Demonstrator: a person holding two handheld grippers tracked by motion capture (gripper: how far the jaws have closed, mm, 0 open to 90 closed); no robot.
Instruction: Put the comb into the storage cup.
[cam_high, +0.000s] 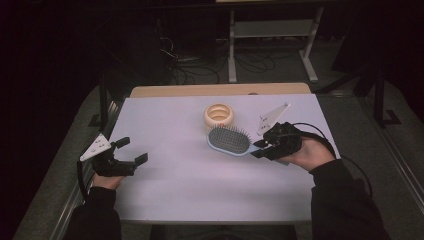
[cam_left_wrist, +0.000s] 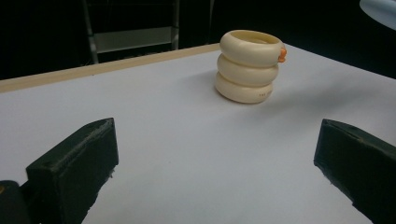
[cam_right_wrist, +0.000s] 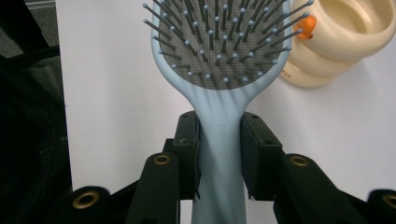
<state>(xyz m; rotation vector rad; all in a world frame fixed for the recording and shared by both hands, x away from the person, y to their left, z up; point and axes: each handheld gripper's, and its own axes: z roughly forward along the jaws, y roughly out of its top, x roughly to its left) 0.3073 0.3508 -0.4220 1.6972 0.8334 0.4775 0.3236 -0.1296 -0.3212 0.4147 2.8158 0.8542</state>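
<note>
A light blue hairbrush (cam_high: 229, 140) with grey bristles points left from my right gripper (cam_high: 260, 147), bristles up, over the white table. Its handle (cam_right_wrist: 219, 140) is clamped between the two black jaws, so my right gripper (cam_right_wrist: 219, 135) is shut on it. A cream ribbed ring-shaped cup (cam_high: 218, 116) with a small orange knob stands upright just behind the brush head; the same cup (cam_right_wrist: 336, 37) lies beyond the bristles and stands ahead of my left gripper (cam_left_wrist: 215, 163) as the cup (cam_left_wrist: 248, 65). My left gripper (cam_high: 131, 150) rests open at the table's left edge, nothing between its jaws.
The white tabletop (cam_high: 190, 175) has a wooden strip (cam_high: 220, 90) along its far edge. Beyond it are a metal stand (cam_high: 270, 40) and cables on a dark floor. Grey floor runs along both sides of the table.
</note>
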